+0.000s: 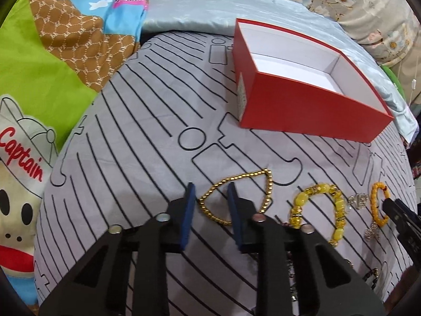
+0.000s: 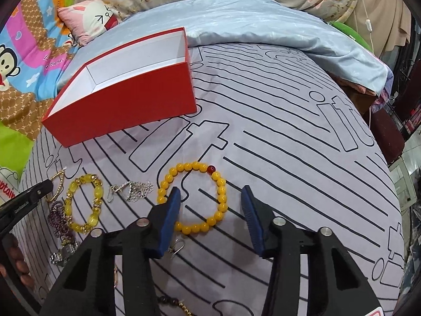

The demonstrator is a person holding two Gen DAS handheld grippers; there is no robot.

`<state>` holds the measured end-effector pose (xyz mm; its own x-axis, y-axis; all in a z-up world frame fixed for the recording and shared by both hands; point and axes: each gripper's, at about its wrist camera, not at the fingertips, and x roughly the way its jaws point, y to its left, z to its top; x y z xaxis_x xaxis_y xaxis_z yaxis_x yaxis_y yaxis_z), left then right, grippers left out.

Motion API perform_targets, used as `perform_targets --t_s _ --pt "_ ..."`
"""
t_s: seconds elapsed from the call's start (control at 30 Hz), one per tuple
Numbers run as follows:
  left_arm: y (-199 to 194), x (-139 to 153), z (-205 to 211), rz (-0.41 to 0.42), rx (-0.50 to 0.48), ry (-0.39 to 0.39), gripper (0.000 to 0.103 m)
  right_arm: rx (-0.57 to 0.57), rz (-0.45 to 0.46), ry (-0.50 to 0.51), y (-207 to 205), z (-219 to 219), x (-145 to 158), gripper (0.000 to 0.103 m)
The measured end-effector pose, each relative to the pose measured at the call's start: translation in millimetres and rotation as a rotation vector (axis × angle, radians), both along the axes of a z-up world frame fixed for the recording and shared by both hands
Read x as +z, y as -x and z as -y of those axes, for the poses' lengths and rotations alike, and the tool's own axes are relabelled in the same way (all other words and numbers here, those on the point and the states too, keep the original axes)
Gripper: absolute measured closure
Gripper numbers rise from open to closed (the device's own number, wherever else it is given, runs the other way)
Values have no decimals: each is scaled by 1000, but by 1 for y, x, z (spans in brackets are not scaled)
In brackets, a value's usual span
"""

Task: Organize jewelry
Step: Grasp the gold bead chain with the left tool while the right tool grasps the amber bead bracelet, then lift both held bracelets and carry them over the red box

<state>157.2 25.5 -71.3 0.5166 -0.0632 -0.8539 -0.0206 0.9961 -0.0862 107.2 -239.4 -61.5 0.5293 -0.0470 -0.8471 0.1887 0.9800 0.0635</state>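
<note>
Pointing down at the grey striped sheet (image 1: 131,131), the left gripper (image 1: 211,205) is seen with its jaws a little apart. The left end of a gold chain bracelet (image 1: 268,184) lies between them and is not squeezed. A chunky yellow bracelet (image 1: 302,200) is seen at 3 o'clock, and the open red box (image 1: 302,105) at 1 o'clock. The right gripper (image 2: 210,210) is held wider open over a ring of yellow beads (image 2: 196,166). One finger is set inside the ring and one outside, with nothing pinched. From there the box is found at 11 o'clock.
</note>
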Motion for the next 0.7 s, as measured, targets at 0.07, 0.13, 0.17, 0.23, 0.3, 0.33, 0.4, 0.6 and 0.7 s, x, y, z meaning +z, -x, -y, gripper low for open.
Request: perform_targets --t_s 0.07,0.13,0.17,0.23,0.3,0.33,0.4,0.6,0.7 --pt "-1 0 2 -4 -12 15 91 0 -5 3 -3 1 -3 68" --pt "-1 0 4 -4 -17 21 92 3 -5 8 -6 2 -4 72" --pt "-1 0 5 -4 -20 23 95 5 -4 10 -7 2 -4 73" --pt "-2 0 5 -8 -22 31 96 8 -3 12 -9 1 -5 76" --pt "-2 0 5 -13 -22 46 100 13 0 15 -10 2 -5 81" --pt "-2 0 5 -16 -24 55 100 12 1 18 -9 1 -6 85" --pt "-2 0 5 -19 -25 62 100 15 1 15 -10 1 -6 91" --pt "2 3 6 -21 -34 74 100 21 0 -4 -7 0 -5 97" --pt "5 7 6 -17 -39 83 100 19 6 -16 -4 0 -2 97"
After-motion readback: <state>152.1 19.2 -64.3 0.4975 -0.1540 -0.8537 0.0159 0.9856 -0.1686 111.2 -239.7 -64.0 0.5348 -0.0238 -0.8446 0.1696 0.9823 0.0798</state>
